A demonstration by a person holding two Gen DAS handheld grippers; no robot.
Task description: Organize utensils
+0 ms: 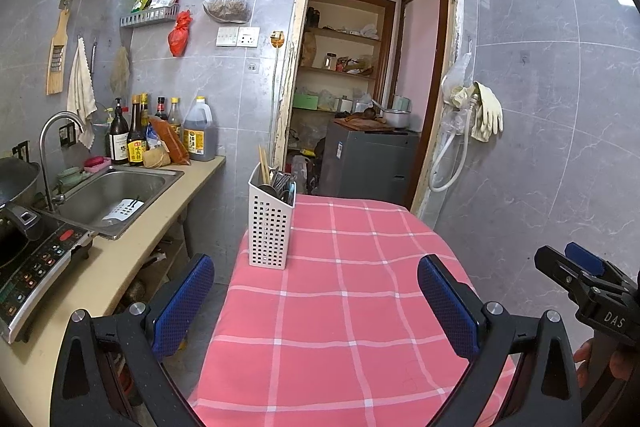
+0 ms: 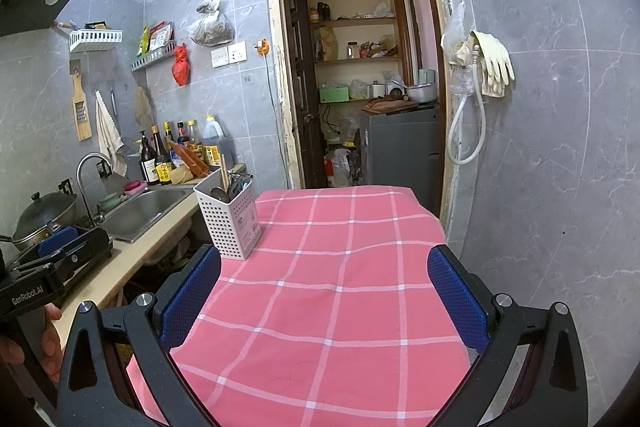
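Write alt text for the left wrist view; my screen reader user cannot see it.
A white perforated utensil holder with chopsticks and metal cutlery stands on the left edge of a pink checked tablecloth. The open left gripper frames it, holding nothing; a sink lies left.

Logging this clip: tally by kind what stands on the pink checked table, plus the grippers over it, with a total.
White utensil holder: 1
Loose utensils on the pink checked cloth: 0
Grippers: 2, the left gripper and the right gripper, both with jaws open
Total: 3
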